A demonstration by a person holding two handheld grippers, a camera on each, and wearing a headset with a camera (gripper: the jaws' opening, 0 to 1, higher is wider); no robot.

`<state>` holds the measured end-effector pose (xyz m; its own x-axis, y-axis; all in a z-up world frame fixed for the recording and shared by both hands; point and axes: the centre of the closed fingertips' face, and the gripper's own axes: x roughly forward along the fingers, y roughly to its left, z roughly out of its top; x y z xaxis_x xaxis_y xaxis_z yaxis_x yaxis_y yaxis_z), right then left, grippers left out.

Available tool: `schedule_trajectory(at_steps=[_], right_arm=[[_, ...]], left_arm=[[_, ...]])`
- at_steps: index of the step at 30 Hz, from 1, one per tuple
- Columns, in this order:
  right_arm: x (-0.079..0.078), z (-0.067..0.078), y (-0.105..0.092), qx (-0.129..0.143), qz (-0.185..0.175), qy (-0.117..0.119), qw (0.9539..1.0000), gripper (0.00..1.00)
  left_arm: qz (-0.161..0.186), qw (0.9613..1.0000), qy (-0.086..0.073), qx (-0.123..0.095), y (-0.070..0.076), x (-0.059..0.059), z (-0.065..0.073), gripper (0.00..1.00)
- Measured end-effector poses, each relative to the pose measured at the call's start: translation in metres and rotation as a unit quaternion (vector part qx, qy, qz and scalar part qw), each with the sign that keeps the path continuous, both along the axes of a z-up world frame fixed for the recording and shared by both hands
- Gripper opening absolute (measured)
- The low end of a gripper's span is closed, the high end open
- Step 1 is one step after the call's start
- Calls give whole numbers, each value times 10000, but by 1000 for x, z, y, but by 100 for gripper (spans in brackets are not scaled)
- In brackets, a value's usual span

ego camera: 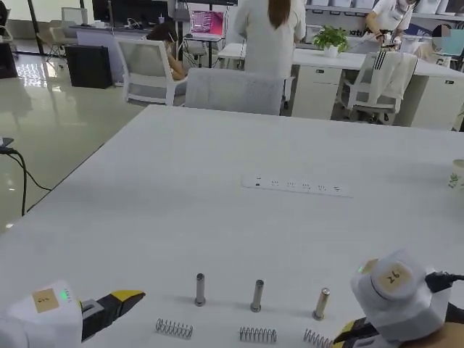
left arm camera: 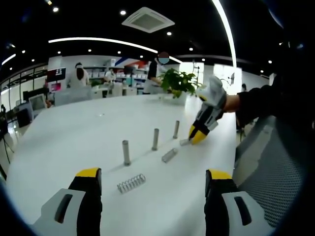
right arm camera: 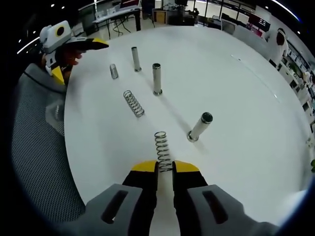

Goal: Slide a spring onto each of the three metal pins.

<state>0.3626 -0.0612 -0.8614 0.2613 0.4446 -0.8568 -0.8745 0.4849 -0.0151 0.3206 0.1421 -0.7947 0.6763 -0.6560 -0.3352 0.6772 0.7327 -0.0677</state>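
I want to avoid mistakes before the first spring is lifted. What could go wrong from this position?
The right tool grips only the near end of the small coiled steel spring, so the spring may sag or flick away when lifted. The short silver metal pin closest to it seems to stand loose on the white table; a bump while threading could topple it.

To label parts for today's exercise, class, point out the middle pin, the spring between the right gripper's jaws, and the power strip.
Middle pin [ego camera: 257, 295]: head view, mid-shaft.
Gripped spring [right arm camera: 162, 150]: right gripper view, middle coils.
Power strip [ego camera: 297, 187]: head view, top face.
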Motion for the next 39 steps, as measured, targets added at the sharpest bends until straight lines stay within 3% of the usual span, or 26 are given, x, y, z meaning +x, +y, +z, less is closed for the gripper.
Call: schedule_trajectory(at_steps=[10, 21, 39], right_arm=[[-8, 9, 9, 86, 132, 69, 9999, 8], [-13, 18, 17, 132, 299, 56, 9994, 8], [-24, 43, 52, 187, 960, 26, 9952, 7]], left_arm=[[-81, 10000, 44, 15, -2, -2, -1, 78], [-460, 9989, 45, 112, -15, -4, 4, 70], [-1174, 9924, 49, 358, -43, -5, 7, 59]])
